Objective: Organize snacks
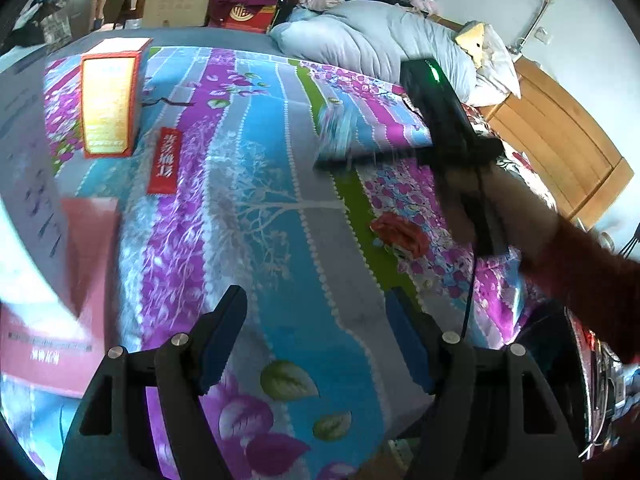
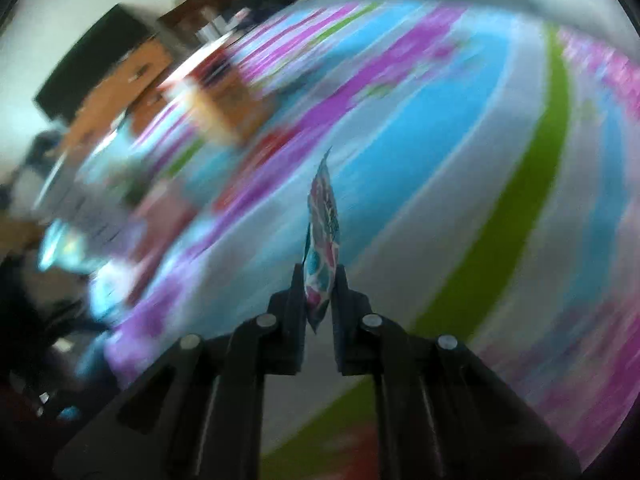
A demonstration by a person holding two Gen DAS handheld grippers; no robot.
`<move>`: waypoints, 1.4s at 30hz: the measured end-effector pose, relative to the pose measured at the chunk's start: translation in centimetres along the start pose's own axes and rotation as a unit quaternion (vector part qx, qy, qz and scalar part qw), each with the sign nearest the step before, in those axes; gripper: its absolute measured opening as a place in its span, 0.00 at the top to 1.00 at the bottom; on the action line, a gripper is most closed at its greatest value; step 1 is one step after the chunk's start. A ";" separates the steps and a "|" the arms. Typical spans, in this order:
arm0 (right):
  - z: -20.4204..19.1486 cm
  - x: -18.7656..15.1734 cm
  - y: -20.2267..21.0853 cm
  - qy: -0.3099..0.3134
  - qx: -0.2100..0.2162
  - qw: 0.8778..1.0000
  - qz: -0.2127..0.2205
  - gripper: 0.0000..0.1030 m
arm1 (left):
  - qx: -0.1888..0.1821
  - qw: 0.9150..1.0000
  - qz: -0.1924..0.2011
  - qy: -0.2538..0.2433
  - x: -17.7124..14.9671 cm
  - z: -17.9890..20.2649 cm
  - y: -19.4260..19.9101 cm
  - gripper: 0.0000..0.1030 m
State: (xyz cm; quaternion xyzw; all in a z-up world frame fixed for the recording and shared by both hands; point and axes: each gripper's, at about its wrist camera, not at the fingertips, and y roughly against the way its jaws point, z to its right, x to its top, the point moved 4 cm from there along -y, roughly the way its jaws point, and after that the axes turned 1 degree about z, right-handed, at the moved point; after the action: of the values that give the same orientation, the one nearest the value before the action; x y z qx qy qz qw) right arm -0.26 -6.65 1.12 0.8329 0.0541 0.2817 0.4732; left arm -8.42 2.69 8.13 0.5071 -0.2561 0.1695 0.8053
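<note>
In the right wrist view my right gripper (image 2: 320, 276) is shut on a thin blue and pink snack packet (image 2: 323, 236), which stands edge-on between the pads above the bed. In the left wrist view that packet (image 1: 338, 134) is a blur in front of the right tool's black housing (image 1: 440, 120), held by a person's hand (image 1: 508, 208). My left gripper (image 1: 316, 336) hangs open over the floral sheet (image 1: 280, 240) with nothing between its blue pads. A red snack packet (image 1: 164, 160) lies flat on the sheet, and a crumpled red wrapper (image 1: 400, 236) lies to the right.
An orange box with red edges (image 1: 108, 100) stands at the far left of the bed. A pink box (image 1: 76, 280) sits near the left edge. A grey quilt (image 1: 360, 44) is piled at the head, by a wooden headboard (image 1: 560, 148). The right wrist view is heavily blurred.
</note>
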 end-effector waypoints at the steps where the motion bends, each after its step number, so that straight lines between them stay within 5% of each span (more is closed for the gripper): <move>1: -1.5 -1.3 -1.2 -0.009 0.028 0.999 -0.016 0.89 | 0.002 1.000 -0.002 0.002 -0.3 -0.1 0.3 0.29; 4: -5.2 -4.4 -4.1 -0.002 0.057 0.997 -0.058 0.87 | 0.014 1.000 -0.003 0.006 -1.2 -0.4 1.5 0.29; 6: -4.9 -4.3 -4.7 0.016 0.001 0.998 -0.068 0.83 | 0.022 1.000 -0.002 0.008 -1.7 -0.8 2.2 0.29; 10: -2.8 -3.6 0.4 -0.003 -0.060 0.998 0.006 0.46 | 0.041 0.999 -0.002 0.021 -2.3 -1.8 2.6 0.29; 13: -1.6 -4.0 5.0 -0.023 -0.090 0.994 0.060 0.36 | 0.048 0.998 -0.002 0.028 -1.9 -2.1 1.8 0.29; 23: 2.0 -9.5 8.7 -0.143 -0.143 0.972 0.115 0.33 | 0.019 1.000 -0.010 0.017 2.8 1.2 -7.4 0.29; 32: 3.1 -10.8 8.9 -0.106 -0.198 0.968 0.108 0.31 | 0.102 0.994 -0.033 -0.003 1.9 1.1 -14.2 0.29; 33: 3.4 -10.6 8.8 -0.104 -0.199 0.969 0.108 0.30 | 0.112 0.993 -0.033 -0.016 1.9 1.4 -14.3 0.33; 35: 3.8 -10.3 8.6 -0.102 -0.197 0.969 0.110 0.30 | 0.114 0.993 -0.032 -0.023 1.8 1.5 -14.1 0.62; 42: 4.7 -8.8 7.4 -0.081 -0.200 0.971 0.106 0.26 | 0.109 0.994 -0.003 -0.024 2.9 1.5 -10.7 0.65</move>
State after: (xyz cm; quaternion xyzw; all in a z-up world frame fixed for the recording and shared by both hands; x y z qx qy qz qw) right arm -6.46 -17.37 1.70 0.7424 -0.1303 0.2667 0.6007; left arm -0.76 -3.23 2.51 0.5970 -0.2539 0.1815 0.7391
